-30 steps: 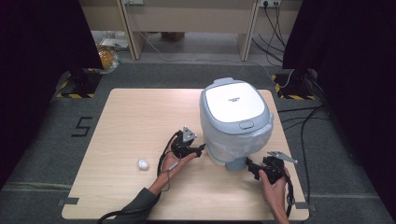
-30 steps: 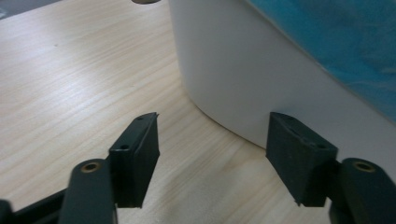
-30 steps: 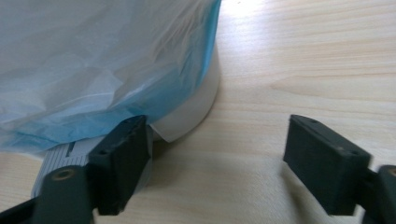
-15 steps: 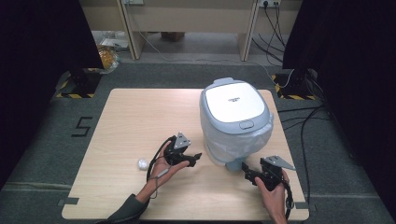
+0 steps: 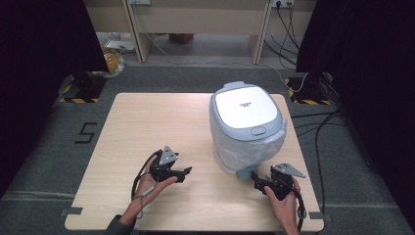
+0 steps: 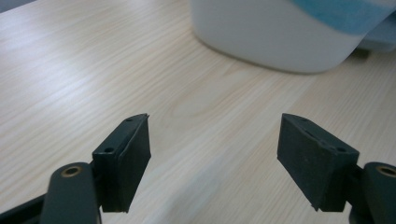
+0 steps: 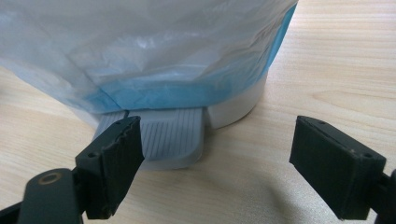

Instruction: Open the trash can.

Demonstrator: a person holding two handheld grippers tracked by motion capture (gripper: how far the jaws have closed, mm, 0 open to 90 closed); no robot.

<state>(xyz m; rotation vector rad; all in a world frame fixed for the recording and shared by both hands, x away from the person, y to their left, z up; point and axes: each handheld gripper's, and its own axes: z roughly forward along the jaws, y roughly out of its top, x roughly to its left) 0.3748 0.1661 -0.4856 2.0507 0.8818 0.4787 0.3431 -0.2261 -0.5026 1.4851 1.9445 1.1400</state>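
Right gripper view: right gripper [image 7: 219,158] fingers released before the bin's pedal [image 7: 170,135]; press it squarely. Left gripper [image 5: 182,174] fingers just opened, empty.

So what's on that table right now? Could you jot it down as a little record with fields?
Table: light wooden top
Main thing: white pedal bin, lid shut, plastic liner hanging over its sides
Pedal: grey foot pedal at the bin's base
Left gripper: jaws open, nothing between them, over bare wood
Right gripper: jaws open, right in front of the pedal, gripping nothing
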